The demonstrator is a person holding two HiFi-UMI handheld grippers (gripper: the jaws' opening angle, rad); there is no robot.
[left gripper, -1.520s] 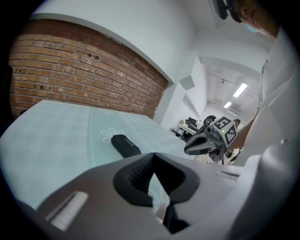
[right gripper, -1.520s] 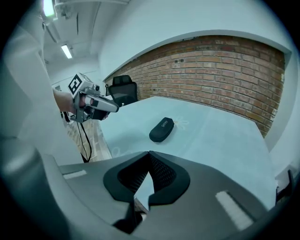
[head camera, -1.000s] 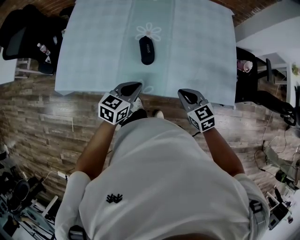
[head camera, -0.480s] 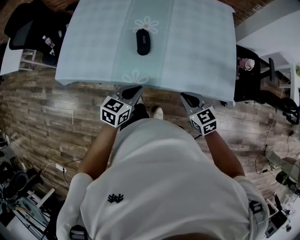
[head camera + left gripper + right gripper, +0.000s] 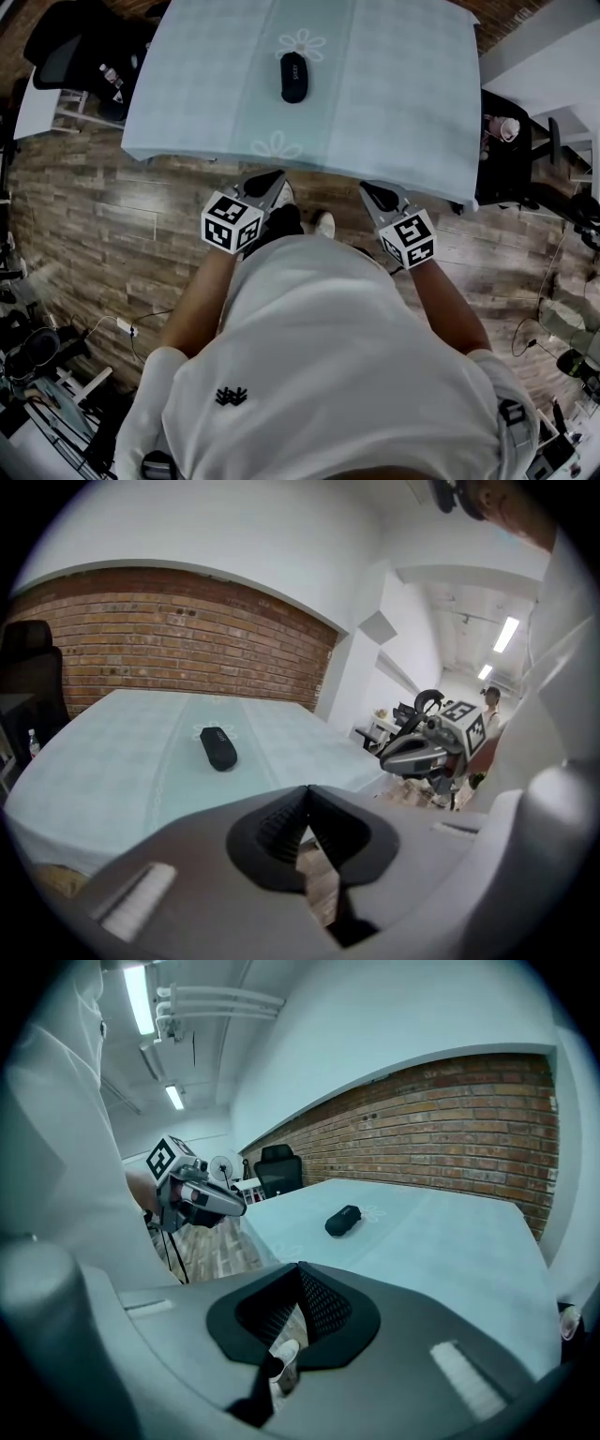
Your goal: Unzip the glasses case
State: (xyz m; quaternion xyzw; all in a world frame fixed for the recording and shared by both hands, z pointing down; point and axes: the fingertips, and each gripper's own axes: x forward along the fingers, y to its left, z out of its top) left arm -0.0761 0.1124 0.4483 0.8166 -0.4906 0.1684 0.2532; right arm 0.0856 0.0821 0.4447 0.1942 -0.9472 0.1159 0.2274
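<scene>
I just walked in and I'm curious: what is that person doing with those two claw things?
A person stands at a table covered with a pale blue cloth, holding a gripper in each hand. The left gripper and the right gripper are both held low, close to the body, short of the table's edge. Their jaws are closed on nothing. The black glasses case lies out on the cloth, untouched, so the unzipping has not begun.
</scene>
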